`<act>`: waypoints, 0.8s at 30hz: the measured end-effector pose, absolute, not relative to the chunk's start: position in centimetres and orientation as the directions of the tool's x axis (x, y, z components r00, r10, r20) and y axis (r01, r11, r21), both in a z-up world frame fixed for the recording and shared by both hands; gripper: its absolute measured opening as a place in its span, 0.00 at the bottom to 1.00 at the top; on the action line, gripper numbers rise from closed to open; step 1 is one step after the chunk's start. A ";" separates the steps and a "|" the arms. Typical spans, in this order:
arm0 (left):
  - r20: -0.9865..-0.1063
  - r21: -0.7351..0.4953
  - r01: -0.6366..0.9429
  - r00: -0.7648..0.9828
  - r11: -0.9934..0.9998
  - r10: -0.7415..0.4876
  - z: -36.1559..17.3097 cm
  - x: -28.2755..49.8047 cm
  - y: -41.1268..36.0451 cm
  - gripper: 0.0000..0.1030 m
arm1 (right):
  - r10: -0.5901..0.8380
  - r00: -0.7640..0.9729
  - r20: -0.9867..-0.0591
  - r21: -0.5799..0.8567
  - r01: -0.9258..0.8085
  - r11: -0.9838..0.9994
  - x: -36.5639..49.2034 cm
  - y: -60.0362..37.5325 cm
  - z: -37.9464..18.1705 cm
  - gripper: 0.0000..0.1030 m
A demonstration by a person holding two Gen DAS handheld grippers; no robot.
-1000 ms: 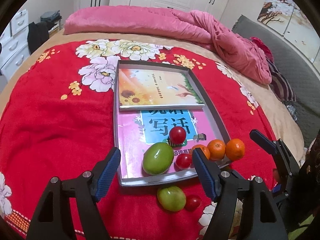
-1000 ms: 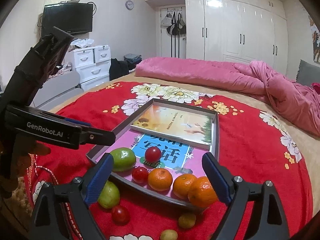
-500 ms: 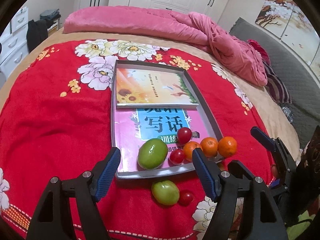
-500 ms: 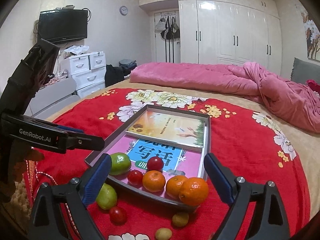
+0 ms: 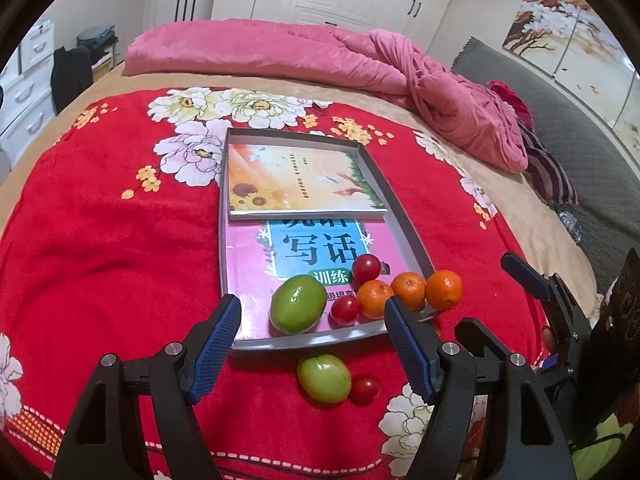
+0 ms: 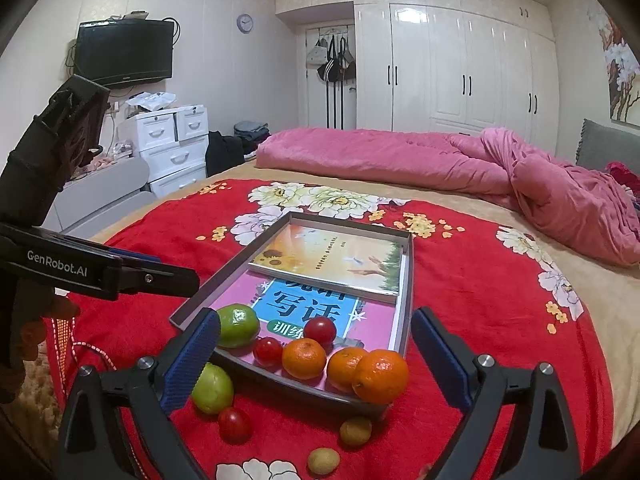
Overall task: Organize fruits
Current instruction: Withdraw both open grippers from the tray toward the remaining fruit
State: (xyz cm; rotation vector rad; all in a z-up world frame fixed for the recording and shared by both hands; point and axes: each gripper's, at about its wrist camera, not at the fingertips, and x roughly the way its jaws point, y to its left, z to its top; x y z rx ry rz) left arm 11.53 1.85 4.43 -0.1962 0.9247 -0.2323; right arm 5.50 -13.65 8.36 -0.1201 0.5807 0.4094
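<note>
The orange [image 6: 380,376] perches on the tray [image 6: 408,280] rim; your opening, empty right tool [image 6: 316,356] could nudge it onto the bed [image 6: 480,280].

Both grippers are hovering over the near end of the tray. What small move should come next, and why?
Probably lower the right gripper, whose jaws are opening with nothing between them, toward the orange perched on the tray's near corner rim. It looks likeliest to roll off, and it sits right ahead of that gripper.
</note>
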 end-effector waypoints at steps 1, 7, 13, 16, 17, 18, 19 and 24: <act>-0.764 -0.264 0.116 0.580 0.957 -0.281 4.4 11.4 1.8 0.73 | 0.342 0.758 -0.555 0.008 -0.407 0.914 5.4 -13.7 8.4 0.94; -0.766 -0.263 0.126 0.575 0.956 -0.287 4.4 10.9 1.4 0.73 | 0.337 0.761 -0.554 0.010 -0.399 0.917 5.0 -14.1 8.7 0.94; -0.769 -0.257 0.140 0.570 0.956 -0.290 4.2 10.5 0.8 0.73 | 0.330 0.761 -0.559 -0.003 -0.400 0.916 4.2 -14.4 9.0 0.94; -0.770 -0.255 0.148 0.567 0.956 -0.293 4.2 10.3 0.5 0.73 | 0.325 0.760 -0.563 -0.010 -0.399 0.917 4.0 -14.5 9.0 0.94; -0.770 -0.253 0.151 0.567 0.956 -0.293 4.3 10.3 0.4 0.73 | 0.322 0.759 -0.565 -0.012 -0.398 0.917 3.9 -14.5 8.9 0.94; -0.770 -0.251 0.153 0.567 0.956 -0.293 4.3 10.2 0.3 0.73 | 0.320 0.758 -0.568 -0.012 -0.397 0.918 3.8 -14.5 8.9 0.94; -0.770 -0.251 0.155 0.567 0.956 -0.294 4.4 10.1 0.2 0.73 | 0.318 0.758 -0.569 -0.013 -0.395 0.918 3.7 -14.5 8.9 0.94; -0.767 -0.247 0.165 0.568 0.955 -0.297 4.6 9.8 0.0 0.73 | 0.314 0.752 -0.580 -0.005 -0.389 0.921 3.2 -14.8 8.8 0.94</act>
